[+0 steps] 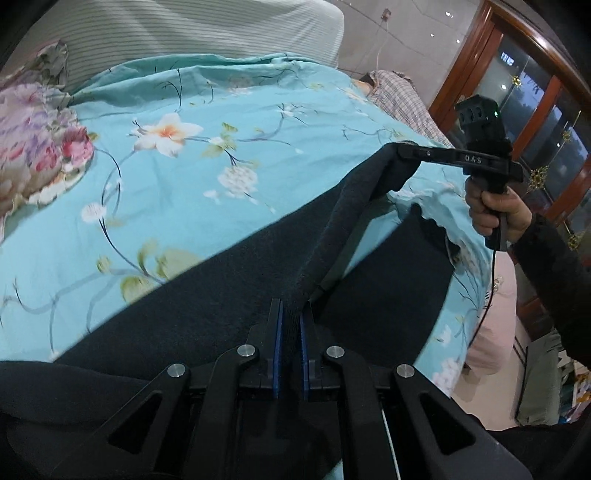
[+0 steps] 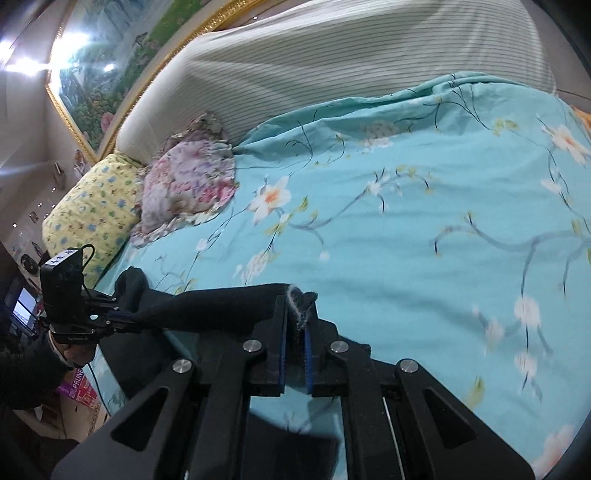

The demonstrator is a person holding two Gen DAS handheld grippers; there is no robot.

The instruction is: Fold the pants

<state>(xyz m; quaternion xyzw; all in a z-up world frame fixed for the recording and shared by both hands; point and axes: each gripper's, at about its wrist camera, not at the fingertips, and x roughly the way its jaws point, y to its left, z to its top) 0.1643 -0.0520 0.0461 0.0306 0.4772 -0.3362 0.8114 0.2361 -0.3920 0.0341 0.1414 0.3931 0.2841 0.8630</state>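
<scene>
Both tools grip the pants (image 1: 207,302): left tool (image 1: 291,314) and right tool (image 2: 295,317) each clamp an edge, lifted over the bed (image 1: 192,192). Next, carry that edge across and lay it flat.

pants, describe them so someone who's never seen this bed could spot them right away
Start at the bed's turquoise floral bedspread. At its near edge lie the pants, one fold pinched by both grippers. They are the only plain, dark charcoal cloth there; the pink floral pillow and striped headboard are pale and patterned.
</scene>
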